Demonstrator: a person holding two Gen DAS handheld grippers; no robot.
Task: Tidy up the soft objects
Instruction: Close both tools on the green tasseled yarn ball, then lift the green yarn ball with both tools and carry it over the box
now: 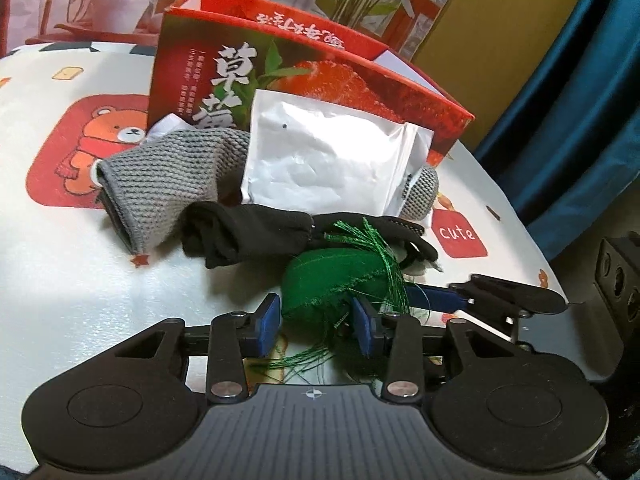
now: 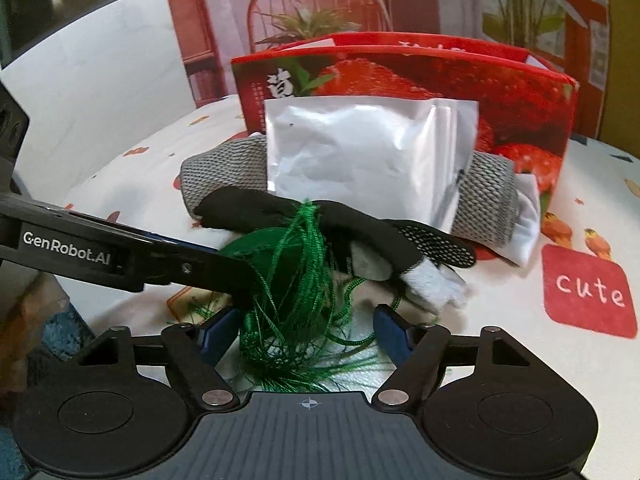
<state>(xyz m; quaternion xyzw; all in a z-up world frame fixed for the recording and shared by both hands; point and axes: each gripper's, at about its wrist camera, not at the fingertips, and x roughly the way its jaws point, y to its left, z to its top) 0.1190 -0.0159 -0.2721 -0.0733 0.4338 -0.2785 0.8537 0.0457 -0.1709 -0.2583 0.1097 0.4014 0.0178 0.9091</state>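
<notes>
Our main worry was the green fabric piece (image 1: 328,280) slipping or shedding: its loose shiny threads (image 2: 296,280) were splayed between both sets of jaws, and a pinch on threads alone would likely pull strands free instead of lifting the cloth.

Our left gripper (image 1: 316,320) had its jaws partly closed, blue pads touching either side of the green piece, so we judged it gripped, though lightly. Our right gripper (image 2: 304,332) stood about half open; the frayed threads lay between its jaws, but the pads were apart from them and held nothing. The left gripper's finger crossed just ahead of the right jaws, so a clash of the two tools was possible.

Just beyond the jaws lay a limp black glove (image 2: 320,220) with a dotted palm, then a ribbed grey knit sleeve (image 1: 160,184) and a crinkled, flat silver pouch (image 2: 360,160) leaning on a glossy red strawberry box (image 1: 360,80), all on the cartoon-printed counter (image 1: 80,280). Lifting the green piece could drag the glove along.
</notes>
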